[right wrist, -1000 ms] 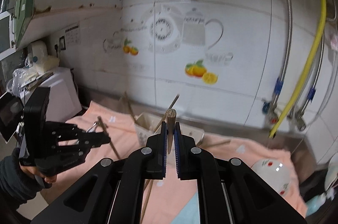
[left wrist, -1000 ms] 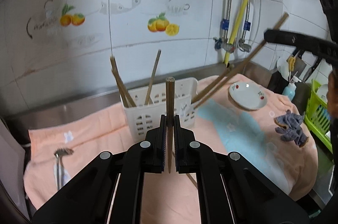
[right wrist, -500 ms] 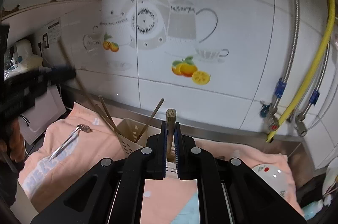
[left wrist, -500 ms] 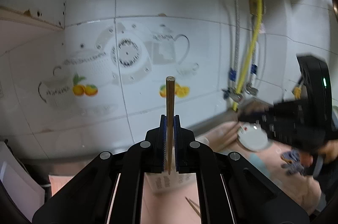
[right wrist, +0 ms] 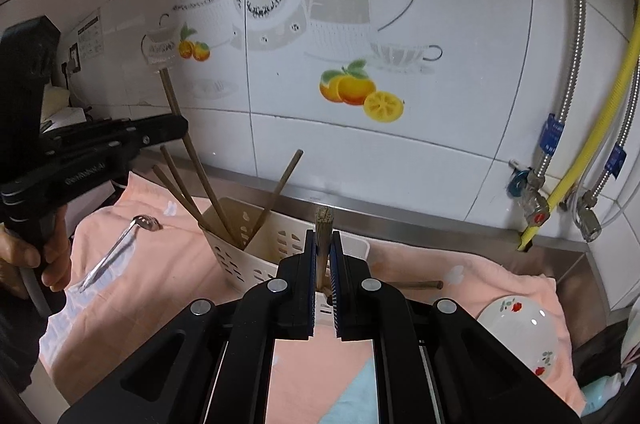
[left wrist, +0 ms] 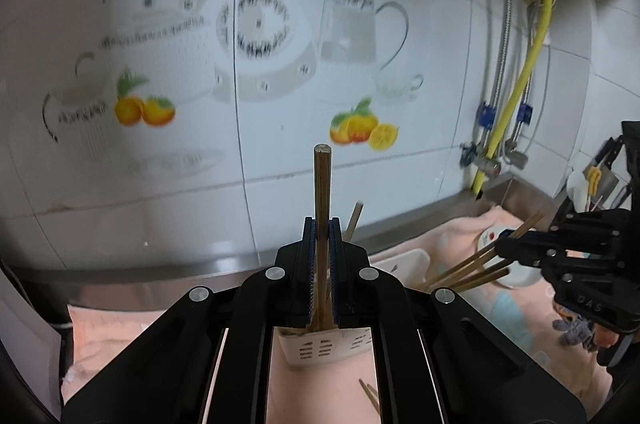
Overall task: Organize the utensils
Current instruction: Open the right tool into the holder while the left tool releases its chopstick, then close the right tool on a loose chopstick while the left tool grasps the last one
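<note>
1. Above the white utensil basket (right wrist: pixel 256 248), the left gripper (left wrist: pixel 321 236) has its fingers clamped on an upright chopstick (left wrist: pixel 322 192).
2. Right gripper (right wrist: pixel 322 244) fingers pinch another chopstick (right wrist: pixel 323 224) over the peach-towelled counter (right wrist: pixel 500 288).

Both wrist views face tiled wall (left wrist: pixel 280 164), sharing caddy (right wrist: pixel 256 256).
</note>
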Tool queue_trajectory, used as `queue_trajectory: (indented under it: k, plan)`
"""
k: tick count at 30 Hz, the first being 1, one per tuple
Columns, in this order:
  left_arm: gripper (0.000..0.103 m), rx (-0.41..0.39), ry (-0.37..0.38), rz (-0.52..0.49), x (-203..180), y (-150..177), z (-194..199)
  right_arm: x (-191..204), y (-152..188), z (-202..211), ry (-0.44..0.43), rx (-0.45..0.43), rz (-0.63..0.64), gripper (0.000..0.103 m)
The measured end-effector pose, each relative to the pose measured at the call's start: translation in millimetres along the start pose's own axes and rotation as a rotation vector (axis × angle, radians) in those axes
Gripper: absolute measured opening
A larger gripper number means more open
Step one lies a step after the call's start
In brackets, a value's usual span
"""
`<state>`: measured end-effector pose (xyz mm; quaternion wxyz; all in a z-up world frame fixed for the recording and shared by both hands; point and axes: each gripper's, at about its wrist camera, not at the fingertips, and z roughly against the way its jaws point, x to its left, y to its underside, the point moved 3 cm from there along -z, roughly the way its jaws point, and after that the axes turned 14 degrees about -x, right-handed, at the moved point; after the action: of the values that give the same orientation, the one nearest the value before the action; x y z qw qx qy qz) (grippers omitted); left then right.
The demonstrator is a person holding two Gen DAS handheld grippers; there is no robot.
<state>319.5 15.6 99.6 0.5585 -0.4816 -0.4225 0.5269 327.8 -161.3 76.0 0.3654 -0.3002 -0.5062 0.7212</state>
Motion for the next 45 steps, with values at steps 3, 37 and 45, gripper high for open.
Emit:
queue_trajectory:
  k: [3, 37, 45]
  plan:
    - [0.005, 0.026, 0.000, 0.008, 3.4, 9.6, -6.9, 0.0, 4.8, -5.2, 0.002, 0.010, 0.002, 0.006]
    - [0.060, -0.002, -0.032, 0.035, 5.9, 64.6, 104.1, 65.6, 127.0, 81.1, -0.056, 0.014, -0.016, 0.028]
    - [0.084, 0.053, -0.071, 0.044, 9.2, 119.3, 133.0, 86.4, 191.9, 82.8, -0.032, 0.091, -0.021, 0.033]
